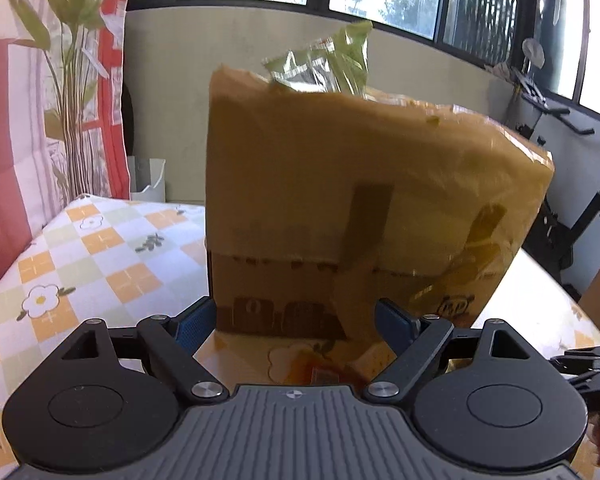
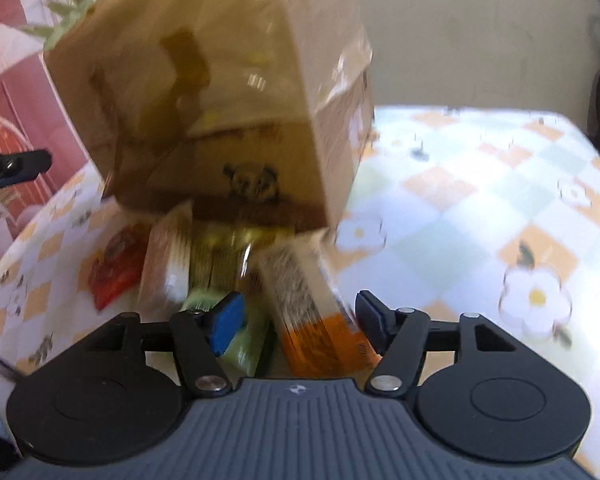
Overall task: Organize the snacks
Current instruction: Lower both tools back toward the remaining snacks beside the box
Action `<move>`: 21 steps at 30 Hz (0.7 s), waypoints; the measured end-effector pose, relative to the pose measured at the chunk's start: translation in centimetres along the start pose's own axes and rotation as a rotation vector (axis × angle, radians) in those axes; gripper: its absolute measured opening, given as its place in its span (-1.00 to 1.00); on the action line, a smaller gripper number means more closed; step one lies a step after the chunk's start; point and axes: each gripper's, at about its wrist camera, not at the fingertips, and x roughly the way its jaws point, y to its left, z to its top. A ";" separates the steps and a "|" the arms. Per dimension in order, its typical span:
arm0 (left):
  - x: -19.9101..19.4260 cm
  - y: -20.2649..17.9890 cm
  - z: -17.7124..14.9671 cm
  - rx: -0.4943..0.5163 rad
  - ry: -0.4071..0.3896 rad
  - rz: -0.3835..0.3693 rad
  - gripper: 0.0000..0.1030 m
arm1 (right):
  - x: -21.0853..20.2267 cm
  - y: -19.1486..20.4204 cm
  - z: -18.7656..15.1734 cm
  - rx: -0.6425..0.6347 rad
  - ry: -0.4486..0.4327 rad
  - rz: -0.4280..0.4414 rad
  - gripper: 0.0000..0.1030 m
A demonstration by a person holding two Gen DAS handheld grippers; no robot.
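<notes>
One taped cardboard box point(image 1: 364, 208) fills the frame centre on the checked, flowered tablecloth point(image 1: 80, 264), a green packet point(image 1: 324, 64) poking out of its top; in the right wrist view about five blurred snack packs lie at its foot, among them a red one point(image 2: 114, 268) and an orange-ended one point(image 2: 324, 340). The cloth lies bare at right, with the table edge at lower left. The left gripper point(image 1: 296, 320) stands wide apart around the box's near corner, pads not pressing, and the right gripper point(image 2: 298, 318) is spread over the packs, holding nothing.
</notes>
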 end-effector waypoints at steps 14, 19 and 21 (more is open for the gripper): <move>0.9 0.1 -2.9 -0.005 0.100 0.017 0.69 | 0.6 1.0 -2.0 -0.103 -0.163 -0.119 -0.25; 1.5 -0.4 -3.9 -0.004 0.133 0.017 0.69 | 0.6 1.3 -2.6 -0.117 -0.192 -0.134 -0.26; 1.8 -0.6 -4.2 -0.001 0.147 0.013 0.69 | 0.7 1.4 -2.6 -0.123 -0.192 -0.143 -0.26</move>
